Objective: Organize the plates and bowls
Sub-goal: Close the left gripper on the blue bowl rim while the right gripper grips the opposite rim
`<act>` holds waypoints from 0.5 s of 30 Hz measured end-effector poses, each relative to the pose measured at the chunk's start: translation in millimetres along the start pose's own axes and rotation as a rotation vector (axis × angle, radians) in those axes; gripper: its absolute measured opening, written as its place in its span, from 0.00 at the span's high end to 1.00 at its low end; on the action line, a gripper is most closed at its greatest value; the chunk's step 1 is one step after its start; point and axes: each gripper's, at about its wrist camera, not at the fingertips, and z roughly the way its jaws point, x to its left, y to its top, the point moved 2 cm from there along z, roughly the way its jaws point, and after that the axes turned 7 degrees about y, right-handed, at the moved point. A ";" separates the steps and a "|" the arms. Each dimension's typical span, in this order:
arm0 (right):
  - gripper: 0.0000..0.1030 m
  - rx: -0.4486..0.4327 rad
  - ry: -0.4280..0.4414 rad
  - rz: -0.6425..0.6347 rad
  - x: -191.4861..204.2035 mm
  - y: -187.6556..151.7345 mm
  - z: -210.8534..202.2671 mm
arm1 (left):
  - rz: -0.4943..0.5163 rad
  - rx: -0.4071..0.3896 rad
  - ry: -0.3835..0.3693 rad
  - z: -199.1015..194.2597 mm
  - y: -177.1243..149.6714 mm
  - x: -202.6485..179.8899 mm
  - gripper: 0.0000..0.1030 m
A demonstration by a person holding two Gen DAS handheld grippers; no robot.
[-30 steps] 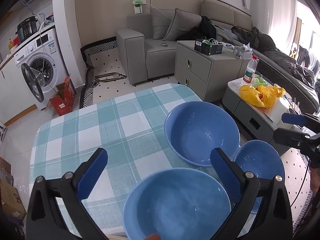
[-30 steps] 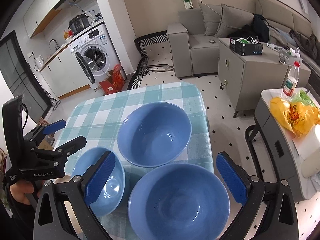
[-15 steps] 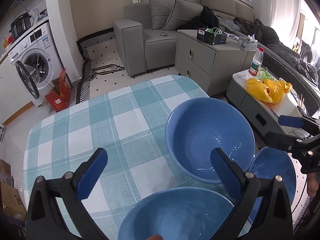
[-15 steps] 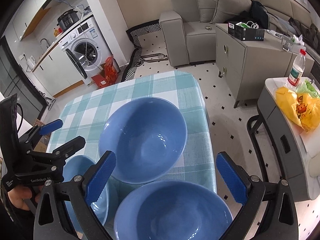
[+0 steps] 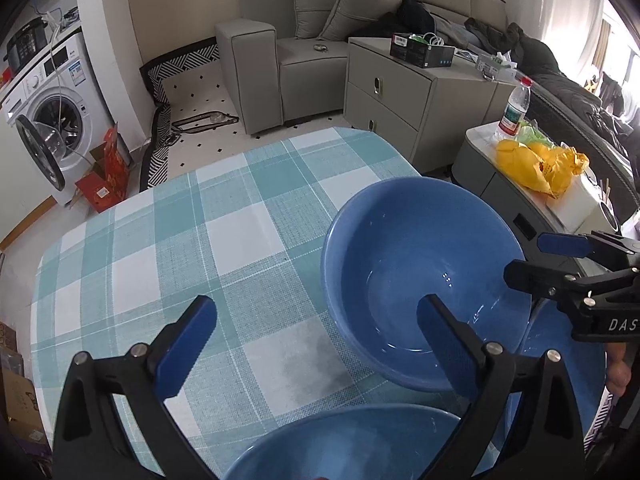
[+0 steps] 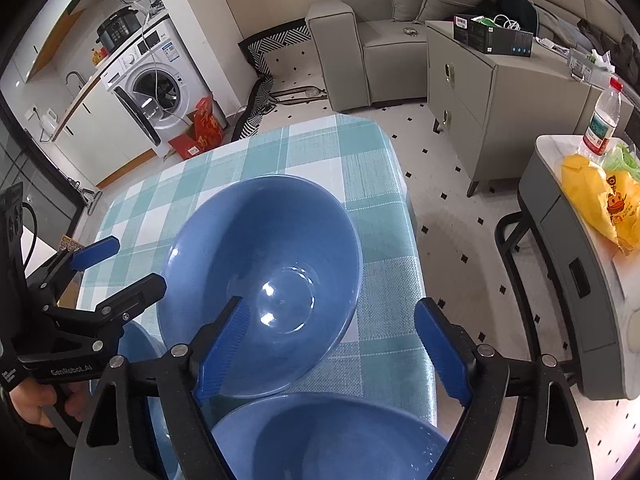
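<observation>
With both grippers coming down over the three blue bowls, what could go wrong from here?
1. The big bowl sits close to the table edge; a nudge from the right gripper, whose open jaws have just been closing, might push it off.
2. The two grippers are close together, so the left gripper might bump the right one.
3. The glossy bowls may slip from the jaws.

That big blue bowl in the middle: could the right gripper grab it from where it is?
Probably yes: the right gripper hangs open over the big bowl, one finger inside its rim, nothing between.

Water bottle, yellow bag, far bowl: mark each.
water bottle (image 6: 602, 122): right wrist view, its label.
yellow bag (image 6: 600, 196): right wrist view, its middle.
far bowl (image 5: 404, 248): left wrist view, inner wall.
</observation>
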 end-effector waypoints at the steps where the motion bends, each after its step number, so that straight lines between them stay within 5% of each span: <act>1: 0.20 0.003 0.001 0.002 -0.9 -0.2 1.5 | 0.004 0.002 0.001 1.2 0.2 -1.4 0.05; 15: 0.27 0.018 0.003 0.011 -6.6 -2.2 9.8 | 0.044 0.021 -0.029 10.6 -0.9 -14.6 0.29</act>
